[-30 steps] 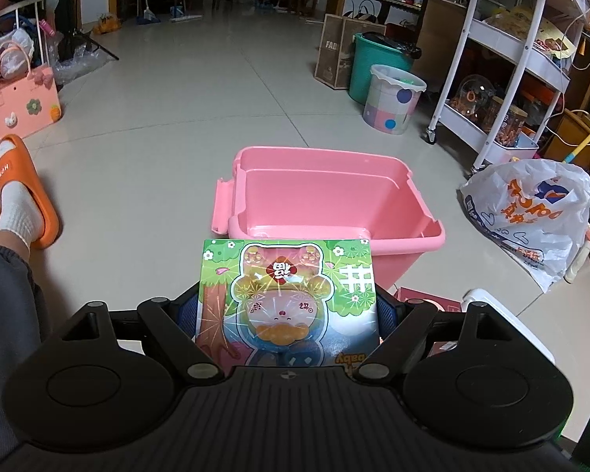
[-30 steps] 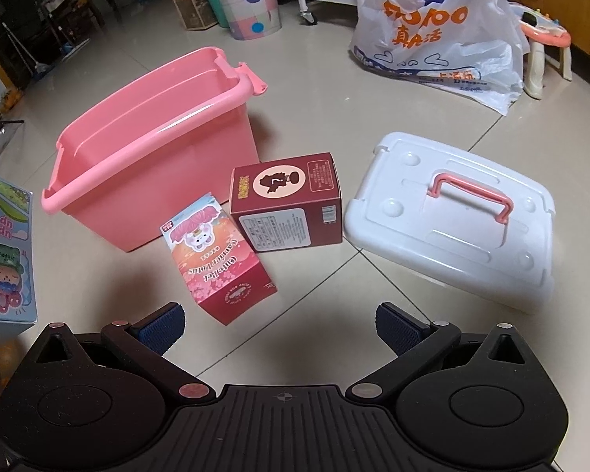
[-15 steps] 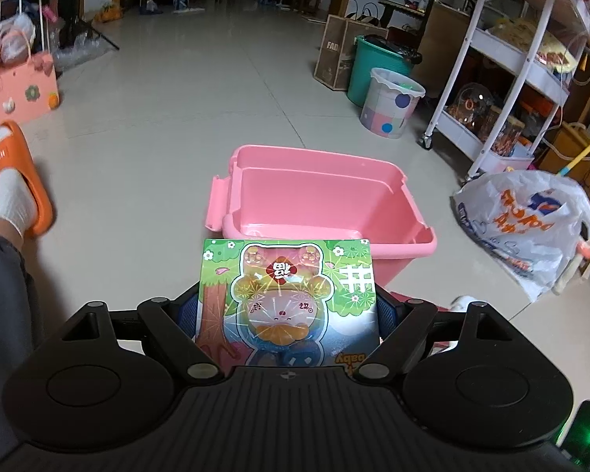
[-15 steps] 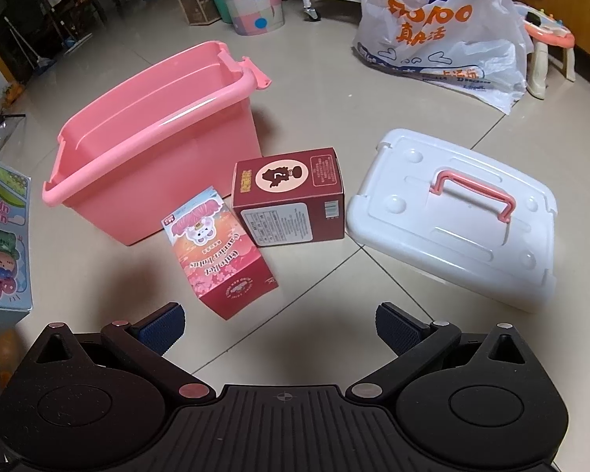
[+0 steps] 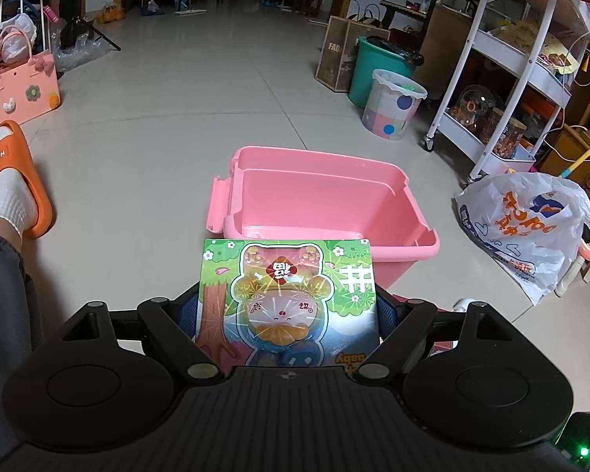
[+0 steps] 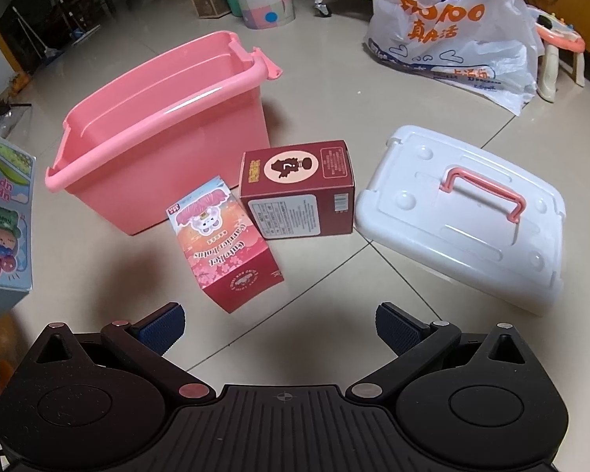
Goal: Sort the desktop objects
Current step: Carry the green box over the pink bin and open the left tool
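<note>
My left gripper (image 5: 288, 310) is shut on a green cartoon-bear box (image 5: 287, 299) and holds it in the air just short of the near rim of the open pink storage bin (image 5: 322, 200). The same box shows at the left edge of the right wrist view (image 6: 4, 220). My right gripper (image 6: 279, 324) is open and empty above the floor. In front of it lie a pink-red carton (image 6: 226, 244) and a dark red box (image 6: 299, 188), both beside the pink bin (image 6: 157, 137).
The bin's white lid with a pink handle (image 6: 464, 216) lies on the floor at the right. A white shopping bag (image 6: 452, 31), a dotted waste bin (image 5: 393, 104), a shelf trolley (image 5: 503, 78) and a person's foot in an orange slipper (image 5: 15, 181) surround the area.
The left gripper has risen with the green box, so more of the bin's inside shows. The right gripper has drawn a little nearer to the two boxes on the floor.
</note>
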`<control>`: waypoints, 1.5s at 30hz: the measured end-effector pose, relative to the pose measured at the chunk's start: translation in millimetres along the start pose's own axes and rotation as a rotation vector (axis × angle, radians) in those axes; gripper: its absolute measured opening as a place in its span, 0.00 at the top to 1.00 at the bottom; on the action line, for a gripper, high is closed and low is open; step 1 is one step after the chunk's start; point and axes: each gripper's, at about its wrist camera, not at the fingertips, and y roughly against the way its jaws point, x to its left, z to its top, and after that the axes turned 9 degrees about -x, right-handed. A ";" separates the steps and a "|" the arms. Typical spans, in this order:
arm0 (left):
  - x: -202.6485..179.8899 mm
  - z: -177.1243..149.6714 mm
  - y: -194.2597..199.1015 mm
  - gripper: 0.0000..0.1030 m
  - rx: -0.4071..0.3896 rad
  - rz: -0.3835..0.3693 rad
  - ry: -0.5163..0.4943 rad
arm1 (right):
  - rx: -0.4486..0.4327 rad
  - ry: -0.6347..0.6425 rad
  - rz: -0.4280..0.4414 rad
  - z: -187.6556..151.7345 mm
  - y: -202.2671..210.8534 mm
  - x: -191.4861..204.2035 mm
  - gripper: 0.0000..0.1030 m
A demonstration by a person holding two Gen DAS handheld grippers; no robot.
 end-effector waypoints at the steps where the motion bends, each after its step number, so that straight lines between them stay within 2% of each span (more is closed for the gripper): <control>1: -0.2 0.4 -0.7 0.20 0.000 0.000 0.002 | 0.002 -0.001 0.000 -0.7 -0.9 0.0 0.00; 5: -1.0 8.9 -7.3 0.20 -0.003 -0.015 0.021 | 0.008 -0.002 0.000 -5.0 -4.2 1.4 0.00; 10: -7.7 39.7 -27.8 0.20 -0.028 -0.020 0.034 | -0.012 0.020 0.012 -7.2 -7.1 8.5 0.00; 12: -11.6 54.5 -40.4 0.20 -0.036 -0.036 0.029 | -0.033 0.028 0.021 -5.9 -9.4 9.6 0.00; 16: -19.8 76.0 -67.8 0.20 -0.049 -0.017 0.039 | -0.082 0.025 0.025 -3.7 -16.3 5.3 0.00; 20: -29.2 87.5 -104.1 0.20 -0.028 -0.001 0.034 | -0.113 -0.008 0.009 0.1 -24.3 -3.6 0.00; 27: -43.8 89.3 -171.2 0.20 0.026 0.024 0.003 | -0.173 -0.110 -0.054 14.2 -37.8 -16.3 0.00; 29: -45.9 87.0 -188.1 0.20 0.039 0.037 -0.013 | -0.180 -0.124 -0.050 17.4 -43.1 -16.0 0.00; 33: -46.8 80.9 -217.9 0.20 0.075 0.056 -0.024 | -0.169 -0.104 0.011 22.0 -55.4 -12.1 0.00; 40: -45.1 69.5 -256.2 0.20 0.146 0.082 -0.030 | -0.167 -0.168 -0.013 25.4 -67.4 -22.8 0.00; 45: -43.2 60.8 -284.8 0.20 0.247 0.111 -0.037 | -0.170 -0.212 -0.019 26.0 -70.1 -31.7 0.00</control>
